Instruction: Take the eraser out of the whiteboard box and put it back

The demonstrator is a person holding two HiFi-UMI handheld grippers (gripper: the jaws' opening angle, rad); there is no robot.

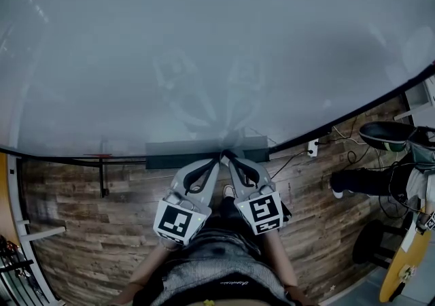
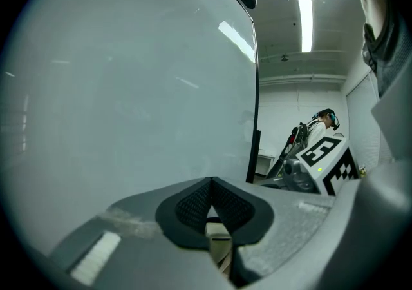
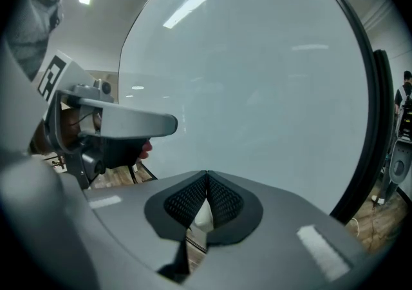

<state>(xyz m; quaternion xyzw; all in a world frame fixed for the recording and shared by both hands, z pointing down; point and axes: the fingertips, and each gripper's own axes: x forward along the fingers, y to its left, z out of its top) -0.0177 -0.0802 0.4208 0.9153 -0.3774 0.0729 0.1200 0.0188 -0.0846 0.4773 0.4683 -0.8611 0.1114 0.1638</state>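
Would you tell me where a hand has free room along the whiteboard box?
Free: the left stretch of the whiteboard box, up to the left hand-held gripper, and the floor below. Crowded: the box's middle, where the right hand-held gripper joins it; cables hang at right.

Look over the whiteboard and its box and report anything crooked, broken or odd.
Nothing stands out. The whiteboard is clean and uncracked, and the box sits straight along its lower edge. The left gripper and right gripper are both shut, tips by the box. No eraser shows.
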